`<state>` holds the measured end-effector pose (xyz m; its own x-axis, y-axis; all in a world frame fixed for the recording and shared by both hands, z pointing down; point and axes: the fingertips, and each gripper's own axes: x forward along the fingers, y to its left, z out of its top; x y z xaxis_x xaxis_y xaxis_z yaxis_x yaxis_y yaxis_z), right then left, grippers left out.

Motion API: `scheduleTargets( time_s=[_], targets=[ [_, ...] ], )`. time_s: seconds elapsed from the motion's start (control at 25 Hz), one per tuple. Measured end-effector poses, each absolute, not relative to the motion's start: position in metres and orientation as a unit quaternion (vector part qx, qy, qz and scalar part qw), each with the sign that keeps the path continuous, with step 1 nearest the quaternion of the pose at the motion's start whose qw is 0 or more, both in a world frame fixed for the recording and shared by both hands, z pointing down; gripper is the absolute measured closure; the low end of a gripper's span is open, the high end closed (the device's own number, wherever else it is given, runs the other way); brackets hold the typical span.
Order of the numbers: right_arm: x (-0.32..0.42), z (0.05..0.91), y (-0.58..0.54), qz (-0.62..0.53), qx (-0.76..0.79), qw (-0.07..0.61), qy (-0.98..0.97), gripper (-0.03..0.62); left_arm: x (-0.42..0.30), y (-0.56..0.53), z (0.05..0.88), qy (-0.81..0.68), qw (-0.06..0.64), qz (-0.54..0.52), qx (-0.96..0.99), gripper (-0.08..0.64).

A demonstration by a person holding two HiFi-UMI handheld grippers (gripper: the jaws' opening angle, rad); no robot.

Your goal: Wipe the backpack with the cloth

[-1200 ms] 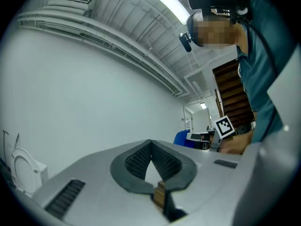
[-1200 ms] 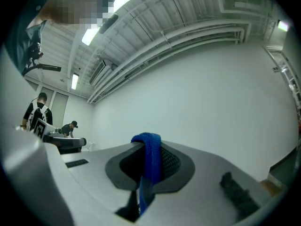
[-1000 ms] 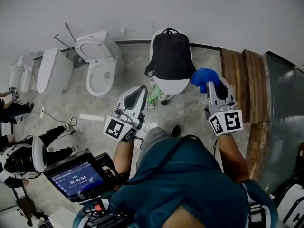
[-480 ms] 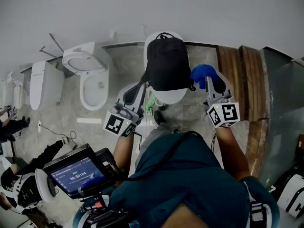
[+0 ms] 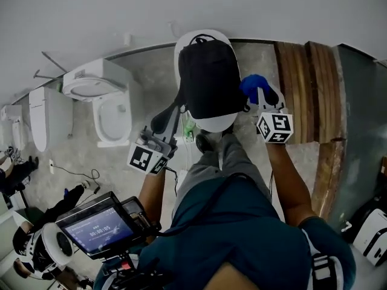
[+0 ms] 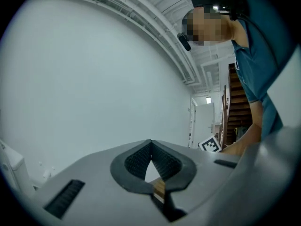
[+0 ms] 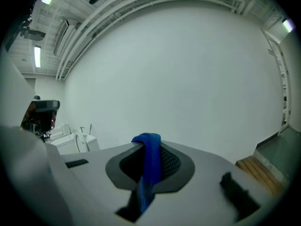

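Nearest, at 7 o'clock in the head view: a screen (image 5: 97, 227) on a rig. Further out, at 9 o'clock: left gripper (image 5: 162, 124), jaw tips pressed together, nothing between. At 2 o'clock: right gripper (image 5: 260, 94), clamped on a bunched blue cloth (image 5: 251, 84) draped over the jaw tips. Just left of the cloth, at 12 o'clock: black backpack (image 5: 208, 77), plain and smooth, handle loop toward the wall, lying on a white rounded fixture (image 5: 211, 124). At 10 o'clock: a toilet (image 5: 112, 110). At 1 o'clock: wooden steps (image 5: 299, 71).
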<state>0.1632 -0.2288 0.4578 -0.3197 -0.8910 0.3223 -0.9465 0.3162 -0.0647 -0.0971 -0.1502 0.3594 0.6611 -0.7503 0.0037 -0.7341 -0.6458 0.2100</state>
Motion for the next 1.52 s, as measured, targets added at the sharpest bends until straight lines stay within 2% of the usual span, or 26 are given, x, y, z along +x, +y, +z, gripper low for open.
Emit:
scheduleTargets(
  time_s=[0.24,0.44,0.56,0.76,0.96,1.04,1.24,1.44,1.52],
  targets=[
    [0.196,0.626,-0.279,0.239,0.588,0.170,-0.754,0.569,-0.091,-0.196,0.408,-0.423,0.130,-0.020,0.896,0.557],
    [0.216,0.745,-0.284,0.360,0.596,0.162,-0.700,0.569,-0.086,-0.222,0.442,-0.433,0.144,-0.008,0.890,0.557],
    [0.197,0.801,-0.273,0.447,0.540,0.152,-0.697,0.569,-0.083,-0.235,0.458,-0.436,0.155,-0.006,0.887,0.557],
    [0.177,0.810,-0.296,0.510,0.480,0.088,-0.708,0.569,-0.079,-0.248,0.478,-0.440,0.177,-0.006,0.880,0.557],
    [0.169,0.793,-0.382,0.482,0.447,0.076,-0.750,0.569,-0.088,-0.259,0.488,-0.461,0.189,-0.008,0.867,0.557],
    [0.157,0.787,-0.422,0.447,0.436,0.103,-0.774,0.569,-0.096,-0.260,0.493,-0.469,0.192,-0.008,0.862,0.557],
    [0.101,0.771,-0.497,0.316,0.375,0.232,-0.840,0.569,-0.114,-0.256,0.505,-0.489,0.204,-0.010,0.848,0.557],
    [0.024,0.787,-0.526,0.190,0.261,0.377,-0.868,0.569,-0.127,-0.249,0.506,-0.505,0.205,-0.014,0.838,0.557],
    [-0.012,0.790,-0.525,0.155,0.201,0.412,-0.875,0.569,-0.131,-0.247,0.508,-0.510,0.207,-0.015,0.835,0.557]
  ],
)
